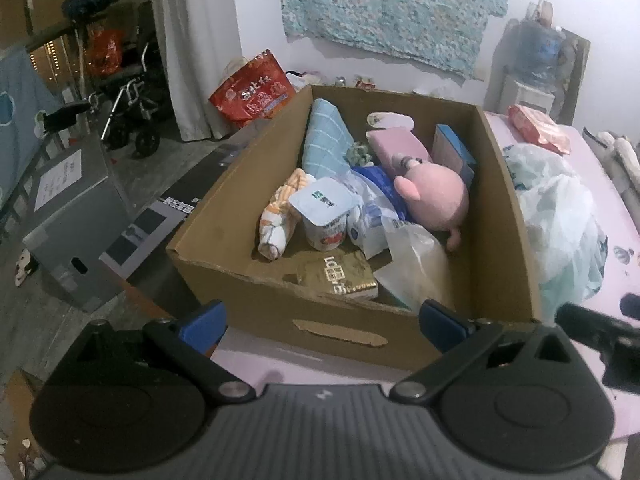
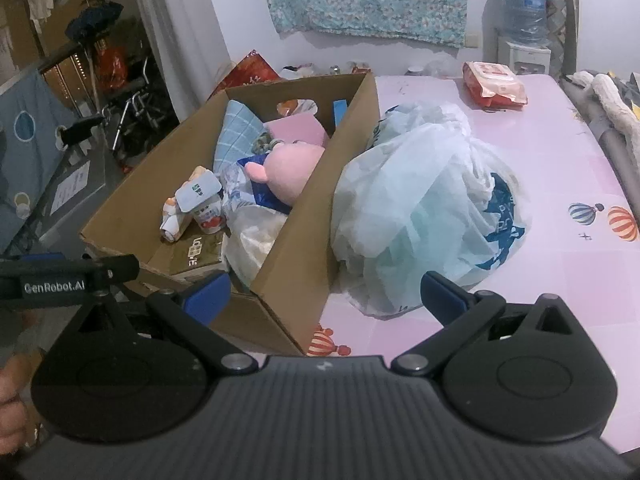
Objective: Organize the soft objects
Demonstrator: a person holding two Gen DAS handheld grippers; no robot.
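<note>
A cardboard box (image 1: pixel 504 184) stands on the pink table. In it lie a pink plush toy (image 1: pixel 434 196), a blue checked cloth (image 1: pixel 322 140), an orange-and-white rolled cloth (image 1: pixel 278 216), a yogurt cup (image 1: pixel 324 216), a pink pad (image 1: pixel 396 144) and a gold packet (image 1: pixel 340 276). My left gripper (image 1: pixel 320 322) is open and empty at the box's near wall. My right gripper (image 2: pixel 324 294) is open and empty at the box's near corner (image 2: pixel 296 248), next to a crumpled white plastic bag (image 2: pixel 416 208). The plush toy (image 2: pixel 296 168) also shows in the right wrist view.
A red wipes packet (image 2: pixel 494 84) lies at the table's far side. A water dispenser (image 2: pixel 524 12) stands behind the table. A red bag (image 1: pixel 252 92), a wheelchair (image 1: pixel 128 112) and a grey box (image 1: pixel 76 208) are on the floor to the left. Fluffy cloth (image 2: pixel 612 100) lies at the right edge.
</note>
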